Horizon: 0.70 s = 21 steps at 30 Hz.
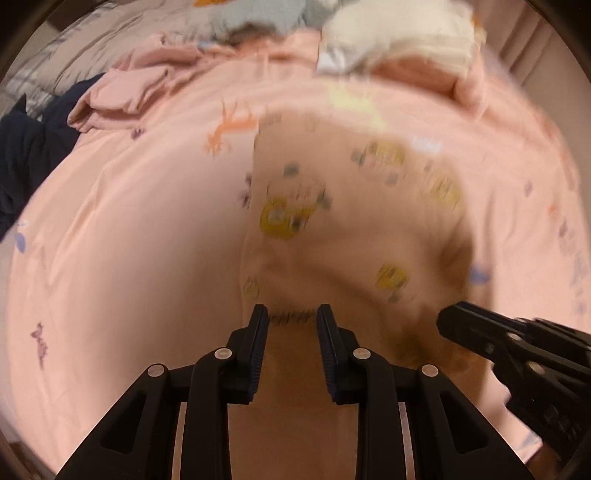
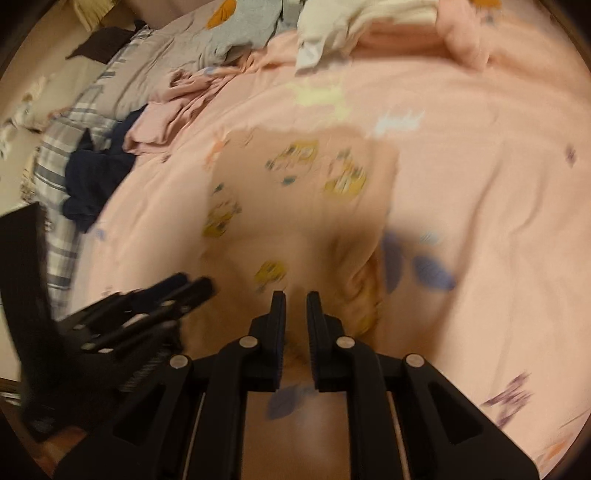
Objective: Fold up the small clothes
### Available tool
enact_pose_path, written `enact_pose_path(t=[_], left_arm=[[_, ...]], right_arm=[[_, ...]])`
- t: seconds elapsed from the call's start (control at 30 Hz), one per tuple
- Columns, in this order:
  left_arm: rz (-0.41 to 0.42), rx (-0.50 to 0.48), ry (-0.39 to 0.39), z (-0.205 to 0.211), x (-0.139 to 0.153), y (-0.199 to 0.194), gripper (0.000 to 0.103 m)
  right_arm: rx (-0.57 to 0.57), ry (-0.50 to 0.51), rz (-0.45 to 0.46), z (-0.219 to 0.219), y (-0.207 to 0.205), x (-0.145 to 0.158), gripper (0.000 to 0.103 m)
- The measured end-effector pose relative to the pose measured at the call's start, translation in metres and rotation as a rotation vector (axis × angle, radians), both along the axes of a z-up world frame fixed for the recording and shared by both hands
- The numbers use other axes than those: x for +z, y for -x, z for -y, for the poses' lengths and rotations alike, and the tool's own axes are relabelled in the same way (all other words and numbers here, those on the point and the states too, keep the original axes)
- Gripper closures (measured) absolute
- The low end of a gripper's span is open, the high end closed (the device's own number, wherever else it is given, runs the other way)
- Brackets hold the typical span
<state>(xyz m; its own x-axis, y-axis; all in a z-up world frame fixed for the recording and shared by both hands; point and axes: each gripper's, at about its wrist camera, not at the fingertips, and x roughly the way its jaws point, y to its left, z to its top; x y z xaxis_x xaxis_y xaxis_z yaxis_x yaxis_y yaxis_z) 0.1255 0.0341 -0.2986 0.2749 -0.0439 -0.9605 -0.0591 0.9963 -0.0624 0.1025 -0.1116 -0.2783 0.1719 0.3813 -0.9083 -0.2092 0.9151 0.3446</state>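
A small peach-coloured cotton garment printed with yellow cartoon figures lies on a bed covered by a pale pink sheet with small animal and flower prints. The garment is spread roughly flat at its far end, where its edge runs straight across, while the near end bunches into soft ridges and folds that rise toward the two grippers. A dark stitched hem line shows at its near edge in the left wrist view. Both views are blurred, so the prints read only as yellow blobs with grey and teal flecks.

The left gripper points steeply down at the garment's near edge; its jaws stand a little apart with the hem between them, but whether the pads press the cloth I cannot tell. The right gripper has its jaws narrowly parted over a bunched fold; whether it pinches the fabric is also unclear.

At the far side of the bed lie a crumpled pink cloth, a dark navy garment and a white folded piece.
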Motion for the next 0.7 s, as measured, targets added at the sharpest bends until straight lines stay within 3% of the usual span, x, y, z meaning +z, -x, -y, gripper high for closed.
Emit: enact_pose_path(t=[0.1, 0.33, 0.7], left_arm=[[-0.093, 0.016, -0.009, 0.003, -0.021, 0.007, 0.077], [-0.074, 0.006, -0.049, 0.011, -0.024, 0.018, 0.077], [-0.065, 0.004, -0.069, 0.011, -0.03, 0.022, 0.076]], right_arm=[[-0.007, 0.041, -0.079, -0.004, 0.012, -0.026, 0.09], [-0.071, 0.033, -0.212, 0.006, 0.04, -0.063, 0.095], [-0.078, 0.048, -0.229, 0.003, 0.045, -0.068, 0.096]])
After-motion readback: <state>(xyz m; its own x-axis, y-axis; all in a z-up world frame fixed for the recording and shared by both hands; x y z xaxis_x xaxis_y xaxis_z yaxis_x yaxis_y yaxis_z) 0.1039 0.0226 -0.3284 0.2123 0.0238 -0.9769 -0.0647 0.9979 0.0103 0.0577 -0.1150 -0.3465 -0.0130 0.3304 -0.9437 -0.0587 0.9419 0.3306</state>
